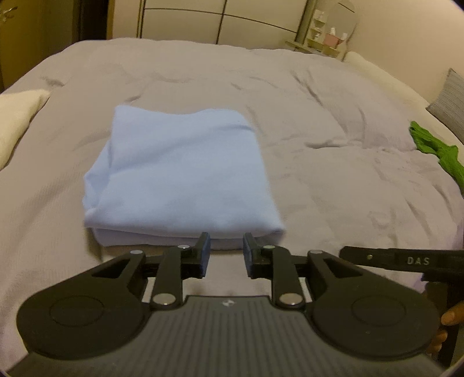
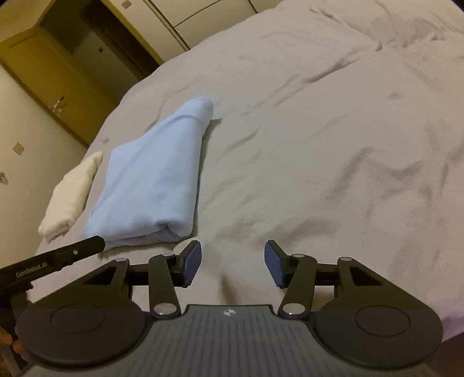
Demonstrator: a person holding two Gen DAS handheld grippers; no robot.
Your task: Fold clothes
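The left gripper [image 1: 224, 251] hangs just short of the near edge of the folded light-blue garment [image 1: 179, 177], its fingers parted by a modest gap with nothing between them. The right gripper [image 2: 232, 264] sits off the garment's near right corner, fingers spread wider and likewise empty. The garment lies as a neat rectangle on the wrinkled grey bedspread [image 1: 319, 121], which covers the whole bed. To the left of the blue garment, near it but apart, rests a folded white cloth [image 2: 69, 191]. Well to its right, at the bed's edge, lies a crumpled green garment [image 1: 435, 150]. Beyond the blue garment stands a pale panelled wardrobe [image 1: 220, 20], with a small shelf of bottles [image 1: 327, 34] to its right.
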